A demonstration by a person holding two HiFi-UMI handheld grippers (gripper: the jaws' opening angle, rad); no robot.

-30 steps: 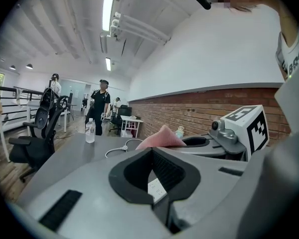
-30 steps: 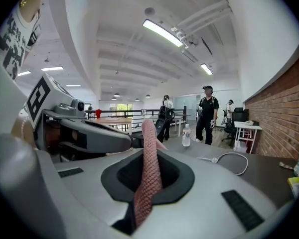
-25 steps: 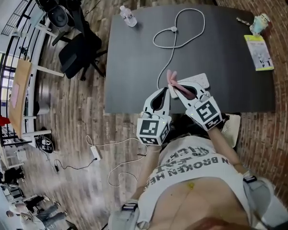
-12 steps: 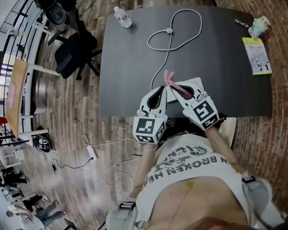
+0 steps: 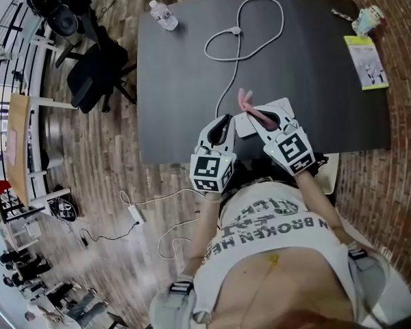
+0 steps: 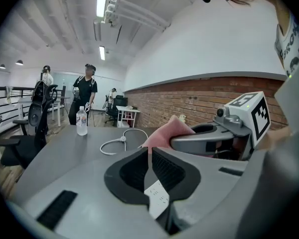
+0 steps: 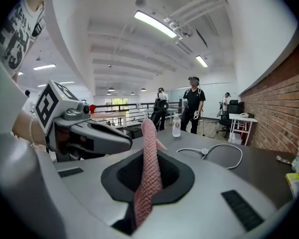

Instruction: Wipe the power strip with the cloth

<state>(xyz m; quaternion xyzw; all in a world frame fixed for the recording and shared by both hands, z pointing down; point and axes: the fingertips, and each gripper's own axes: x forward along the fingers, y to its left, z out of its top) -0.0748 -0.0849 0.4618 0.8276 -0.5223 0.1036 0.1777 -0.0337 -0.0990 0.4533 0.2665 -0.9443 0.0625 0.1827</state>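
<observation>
The white power strip (image 5: 282, 107) lies near the front edge of the dark table (image 5: 178, 81). Its white cord (image 5: 226, 91) runs up to a loop. My right gripper (image 5: 260, 118) is over the strip, shut on a pink cloth (image 5: 245, 101). In the right gripper view the cloth (image 7: 149, 173) stands up between the jaws. My left gripper (image 5: 224, 120) sits just left of it, jaws shut. In the left gripper view (image 6: 150, 151) a white printed slip (image 6: 157, 198) shows low in the gap; I cannot tell whether it is pinched. The cloth (image 6: 167, 131) shows beyond.
A water bottle (image 5: 163, 16) stands at the table's far left. A yellow leaflet (image 5: 365, 62) and a small cup (image 5: 368, 19) sit at the far right. An office chair (image 5: 89, 81) stands left of the table. A brick wall runs along the right, and people stand far off.
Both grippers stay close together over the strip at the table's front edge. The cloth keeps its hold in the right jaws; only the head view has shifted slightly.
</observation>
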